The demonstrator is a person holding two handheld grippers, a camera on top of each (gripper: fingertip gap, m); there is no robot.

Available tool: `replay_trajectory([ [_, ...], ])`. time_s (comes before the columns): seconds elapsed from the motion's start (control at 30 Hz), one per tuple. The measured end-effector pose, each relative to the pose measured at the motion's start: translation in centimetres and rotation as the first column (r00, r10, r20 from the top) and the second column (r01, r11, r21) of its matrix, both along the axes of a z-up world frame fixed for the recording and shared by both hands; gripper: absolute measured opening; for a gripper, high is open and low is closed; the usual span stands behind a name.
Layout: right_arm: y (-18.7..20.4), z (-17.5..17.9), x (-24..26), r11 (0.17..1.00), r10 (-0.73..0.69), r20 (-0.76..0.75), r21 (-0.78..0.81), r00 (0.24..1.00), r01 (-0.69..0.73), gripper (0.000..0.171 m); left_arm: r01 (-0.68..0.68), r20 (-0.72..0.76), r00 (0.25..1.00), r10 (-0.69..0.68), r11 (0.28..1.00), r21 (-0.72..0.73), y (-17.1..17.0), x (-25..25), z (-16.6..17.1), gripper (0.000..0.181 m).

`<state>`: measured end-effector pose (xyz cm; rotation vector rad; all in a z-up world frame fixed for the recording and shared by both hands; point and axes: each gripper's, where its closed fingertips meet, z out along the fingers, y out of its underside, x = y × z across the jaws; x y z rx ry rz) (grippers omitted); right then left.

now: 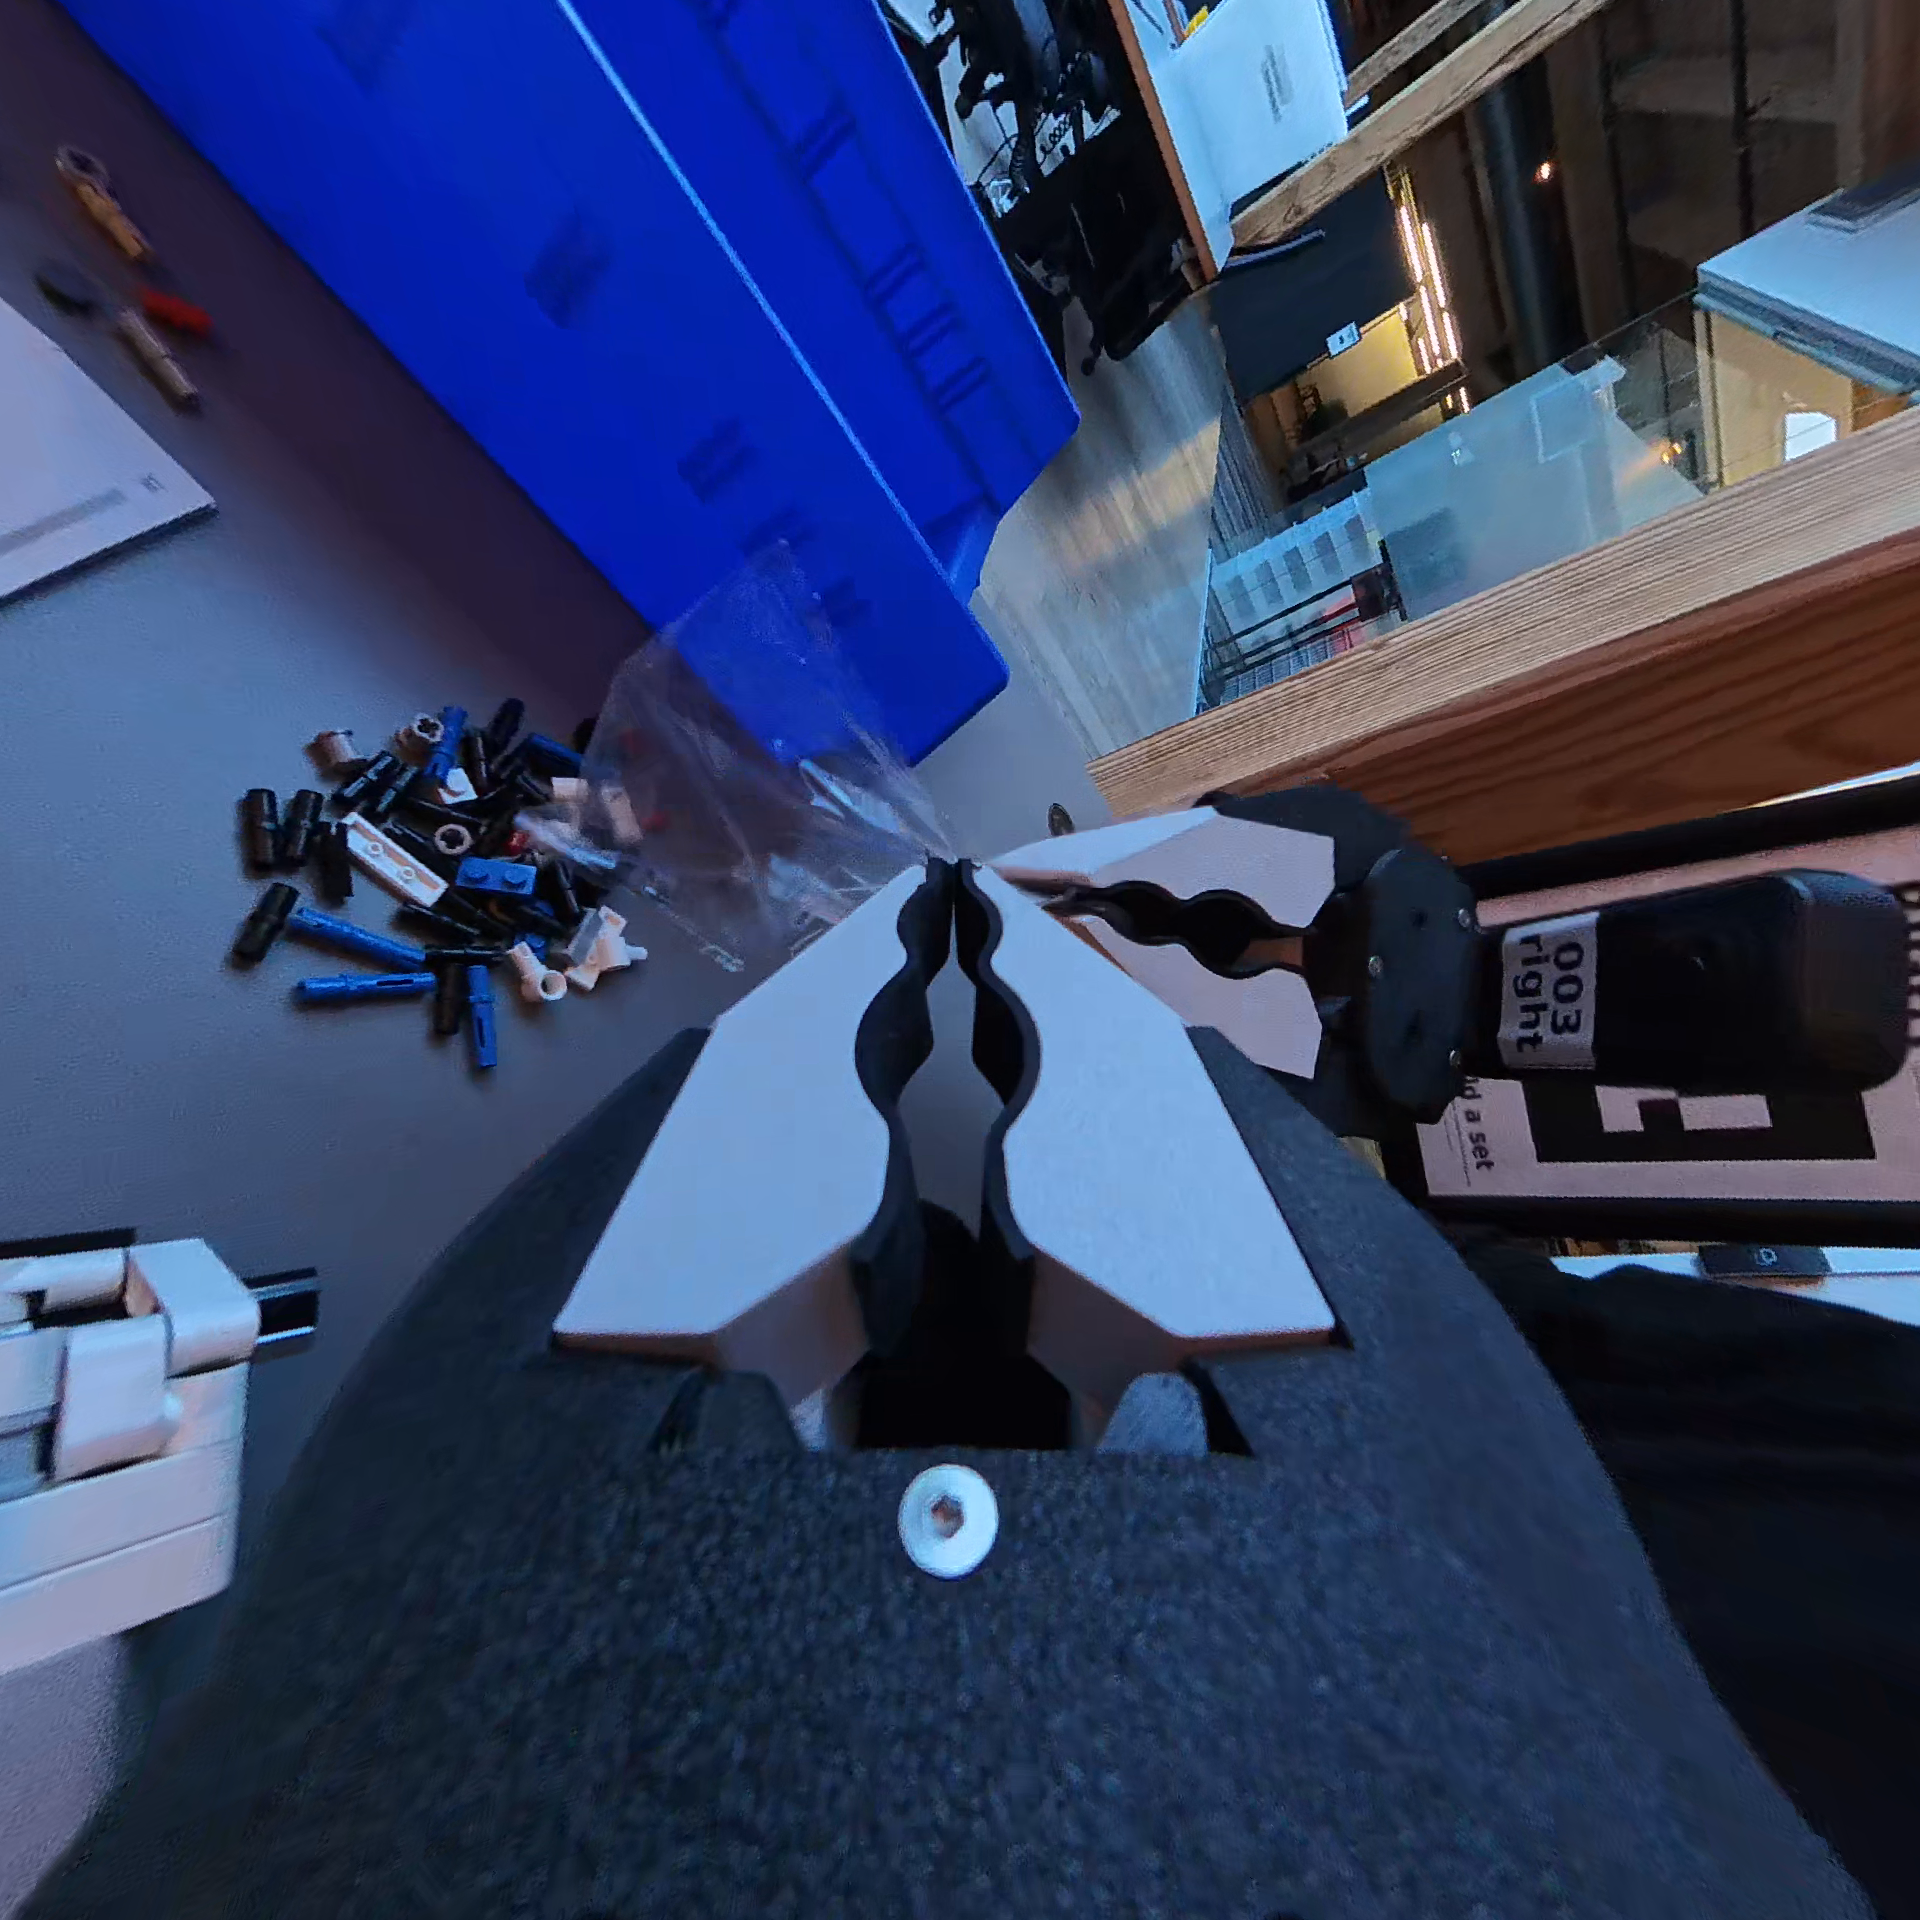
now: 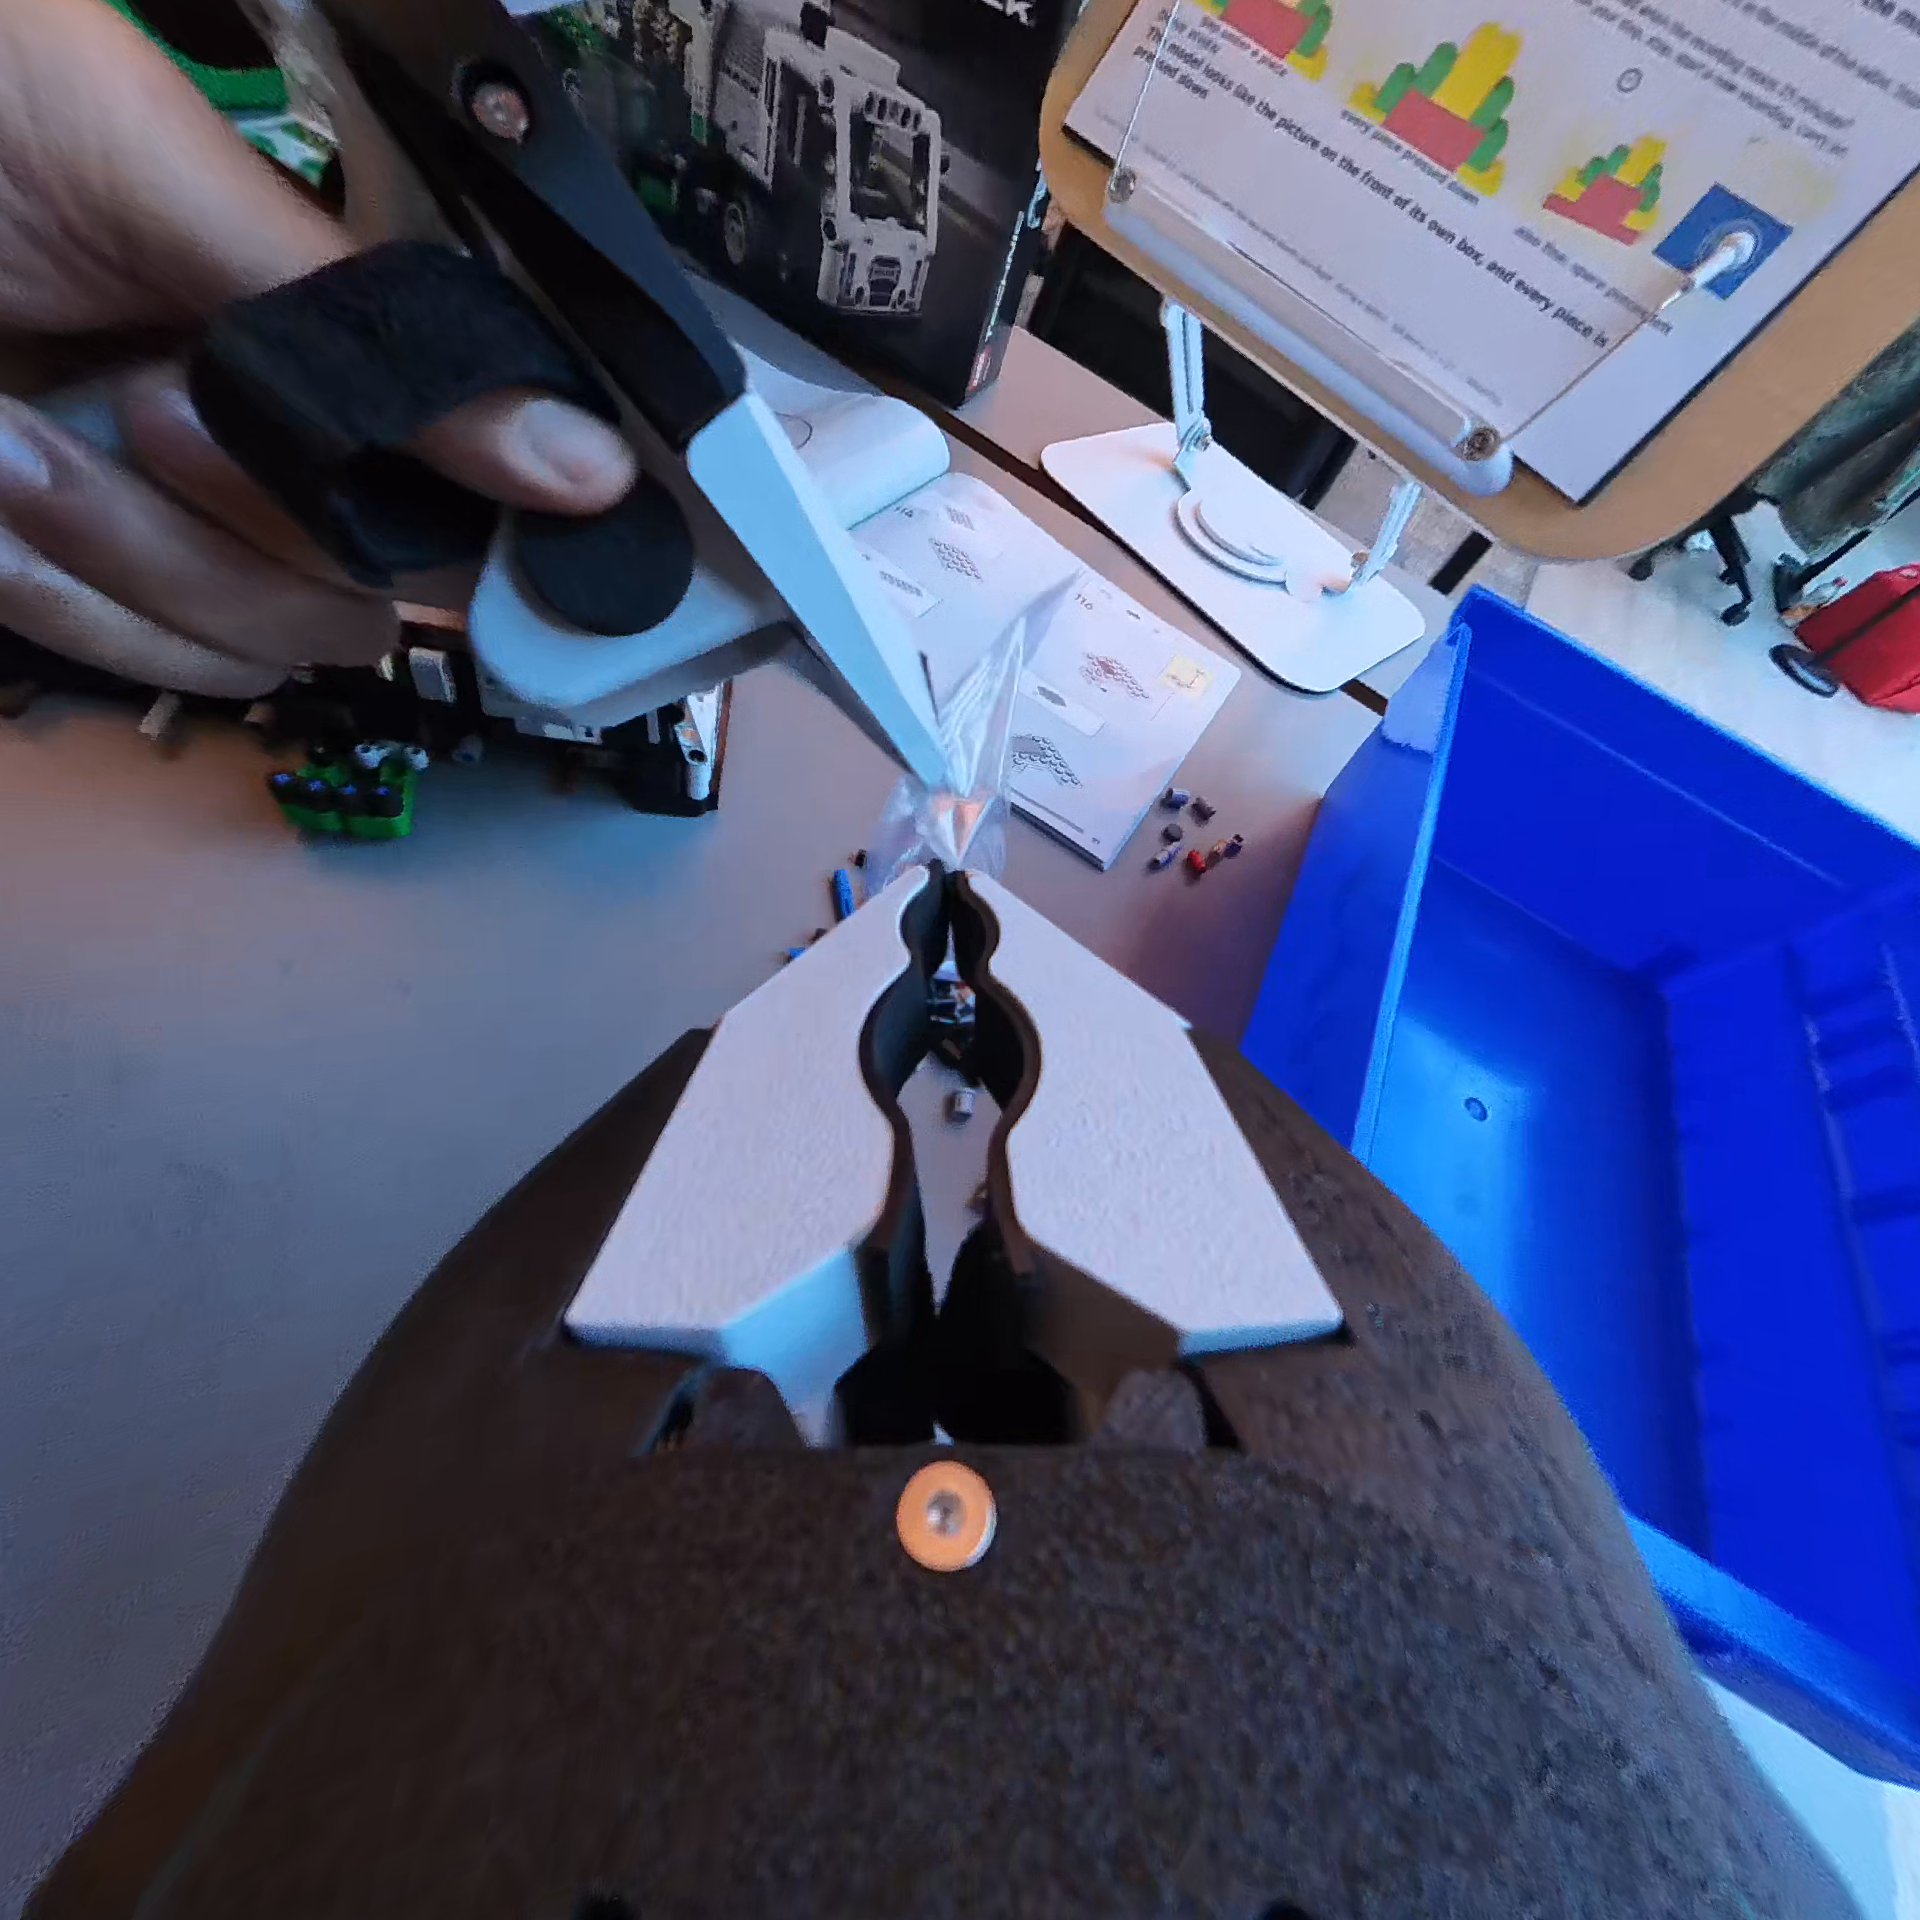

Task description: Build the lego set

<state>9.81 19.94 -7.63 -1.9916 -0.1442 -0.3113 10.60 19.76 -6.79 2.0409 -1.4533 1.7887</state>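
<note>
Here both your claws pinch the clear plastic bag (image 1: 769,790): the left claw (image 1: 954,864) and right claw (image 2: 943,871) are closed tip to tip on it, above the loose lego pieces (image 1: 436,862) heaped on the tabletop (image 1: 208,1091) beside the blue bin (image 1: 582,312).

blocked: blue bin (image 2: 1621,1091) right, loose pieces (image 1: 436,883) ahead | free: bare counter (image 2: 260,1039) left

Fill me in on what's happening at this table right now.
A person is working two handheld grippers. The left gripper and the right gripper are both shut on a clear plastic bag, held between them above the table. A pile of small black, blue and white lego pieces lies below it, beside a blue bin. An instruction booklet lies open nearby.
</note>
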Motion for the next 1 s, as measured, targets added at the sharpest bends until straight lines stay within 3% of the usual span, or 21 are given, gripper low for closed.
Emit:
replay_trajectory([
  [0.27,-0.9,2.1,-0.3,0.999,-0.045,0.095,-0.019,0.994,0.047,0.0,0.062,0.054,0.997,-0.055,0.987,-0.15,-1.7,1.9,2.3,0.0],
  [0.4,-1.4,3.0,-0.1,0.998,-0.05,0.132,-0.018,0.99,0.052,0.0,0.092,0.091,0.993,-0.079,0.985,-0.148,-2.5,2.2,3.4,0.0],
  [0.67,-1.7,3.4,0.2,0.998,-0.04,0.001,-0.039,0.999,0.04,0.006,0.105,0.113,0.99,-0.083,0.973,-0.206,-2.0,1.8,4.2,0.0],
  [0.77,-2.2,4.5,-2.2,0.997,0.075,-0.144,0.04,0.987,-0.07,0.025,0.126,0.158,0.981,-0.112,0.989,-0.083,-1.4,0.2,4.8,0.0],
  [0.87,-3.1,3.7,-3.7,0.989,0.142,-0.184,0.068,0.973,-0.132,0.028,0.161,0.241,0.952,-0.191,0.977,0.14,-0.5,-3.9,6.0,0.0],
  [0.93,-3.3,2.7,-4.9,0.979,0.192,-0.234,0.119,0.953,-0.167,0.024,0.128,0.242,0.943,-0.229,0.919,0.373,1.4,-7.5,6.0,0.0],
  [1.0,-3.2,1.3,-6.0,0.972,0.224,-0.303,0.145,0.926,-0.188,0.022,0.042,0.231,0.948,-0.218,0.806,0.59,4.4,-11.8,6.2,0.0],
])
